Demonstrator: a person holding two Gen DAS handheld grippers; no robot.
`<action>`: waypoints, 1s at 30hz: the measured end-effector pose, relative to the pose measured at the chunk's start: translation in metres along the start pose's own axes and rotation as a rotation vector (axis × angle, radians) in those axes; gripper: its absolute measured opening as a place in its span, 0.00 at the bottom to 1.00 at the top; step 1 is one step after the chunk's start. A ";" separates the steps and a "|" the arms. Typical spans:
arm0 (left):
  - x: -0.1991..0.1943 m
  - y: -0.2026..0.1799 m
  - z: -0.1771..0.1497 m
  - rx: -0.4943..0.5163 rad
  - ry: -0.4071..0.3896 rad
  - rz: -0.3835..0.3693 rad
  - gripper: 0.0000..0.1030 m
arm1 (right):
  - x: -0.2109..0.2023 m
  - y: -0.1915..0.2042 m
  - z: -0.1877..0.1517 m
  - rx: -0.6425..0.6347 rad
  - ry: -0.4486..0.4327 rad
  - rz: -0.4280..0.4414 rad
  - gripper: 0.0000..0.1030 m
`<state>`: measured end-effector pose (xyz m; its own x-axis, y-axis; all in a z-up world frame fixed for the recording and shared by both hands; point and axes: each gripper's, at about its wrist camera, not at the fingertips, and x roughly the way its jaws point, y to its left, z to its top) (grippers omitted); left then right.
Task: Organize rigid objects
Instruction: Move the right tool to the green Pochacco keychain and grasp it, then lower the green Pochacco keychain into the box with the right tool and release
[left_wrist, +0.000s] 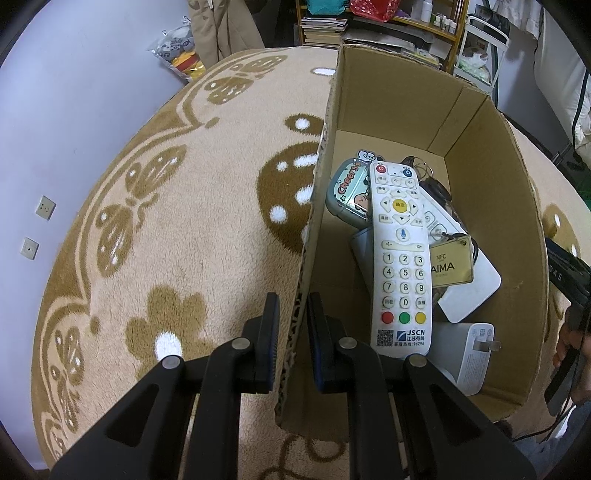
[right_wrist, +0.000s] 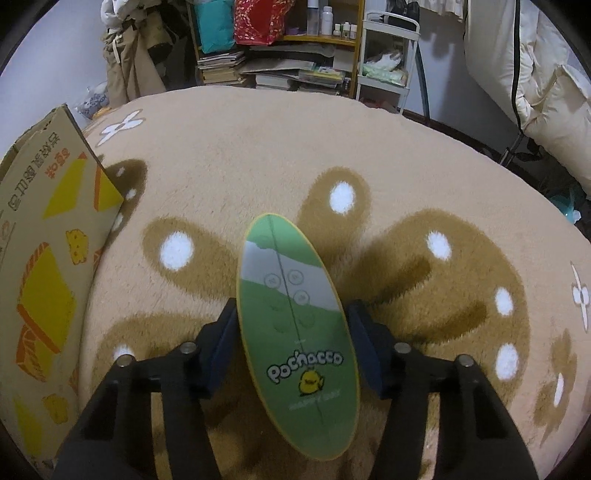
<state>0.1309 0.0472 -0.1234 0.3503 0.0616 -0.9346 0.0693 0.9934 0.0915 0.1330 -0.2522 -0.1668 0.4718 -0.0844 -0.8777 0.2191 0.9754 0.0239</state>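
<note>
An open cardboard box (left_wrist: 406, 110) stands on the beige rug. Its near left wall sits between the fingers of my left gripper (left_wrist: 293, 299), which is shut on that wall. Inside lie a white remote (left_wrist: 400, 258), a grey "Cheers" case (left_wrist: 349, 195), a gold NFC tag (left_wrist: 450, 264), a white charger (left_wrist: 469, 354) and a flat white device (left_wrist: 476, 291). To the box's right, a green oval "Pochacco" case (right_wrist: 295, 332) rests on the rug (right_wrist: 406, 166). My right gripper (right_wrist: 291, 306) straddles it, pads against both long edges. The box's printed outer side (right_wrist: 48, 240) shows at left.
The round rug (left_wrist: 184, 221) has brown flower patterns with white dots. Behind it stand a shelf with books and bottles (right_wrist: 295, 55), a white cart (right_wrist: 388, 66), hanging clothes (right_wrist: 125, 62) and bedding (right_wrist: 535, 92). A bag of toys (left_wrist: 181, 55) lies by the wall.
</note>
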 end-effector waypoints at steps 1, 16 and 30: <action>0.001 0.000 0.000 0.000 0.000 0.000 0.14 | -0.002 0.000 0.000 0.002 0.002 0.002 0.58; 0.000 0.001 -0.001 -0.002 -0.001 -0.002 0.14 | -0.055 0.023 -0.001 -0.010 -0.068 0.095 0.58; -0.006 0.004 -0.003 -0.010 -0.009 -0.021 0.14 | -0.132 0.100 0.031 -0.083 -0.226 0.275 0.58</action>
<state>0.1263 0.0515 -0.1185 0.3570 0.0401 -0.9332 0.0671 0.9954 0.0684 0.1191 -0.1502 -0.0341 0.6821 0.1495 -0.7158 -0.0077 0.9803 0.1974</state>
